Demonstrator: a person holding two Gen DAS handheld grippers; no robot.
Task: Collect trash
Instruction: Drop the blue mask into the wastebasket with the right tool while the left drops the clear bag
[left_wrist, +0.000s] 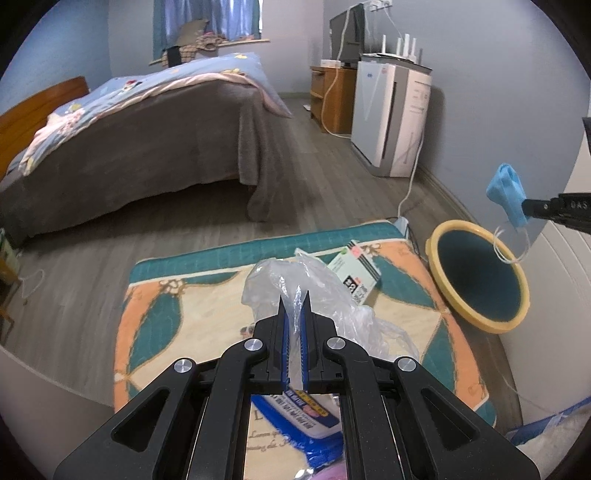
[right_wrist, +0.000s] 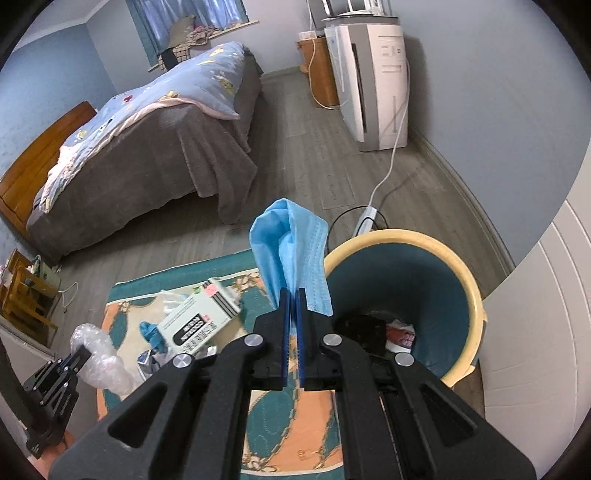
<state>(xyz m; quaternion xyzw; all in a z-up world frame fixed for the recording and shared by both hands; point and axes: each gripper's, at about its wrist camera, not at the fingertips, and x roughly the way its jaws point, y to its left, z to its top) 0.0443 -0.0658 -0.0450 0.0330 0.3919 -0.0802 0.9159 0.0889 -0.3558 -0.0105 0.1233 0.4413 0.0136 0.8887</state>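
Right now your left claw (left_wrist: 294, 295) is clenched on a crumpled clear plastic bag (left_wrist: 325, 295), held above the patterned mat (left_wrist: 155, 314) on the floor. Your right claw (right_wrist: 294, 293) is pinched tight on a blue face mask (right_wrist: 291, 251), which hangs just beside the rim of the yellow bin (right_wrist: 472, 295) (some trash already lies in the bottom). A white box (right_wrist: 201, 319) and a few scraps still lie on the mat, well apart from the bed (right_wrist: 147, 155).
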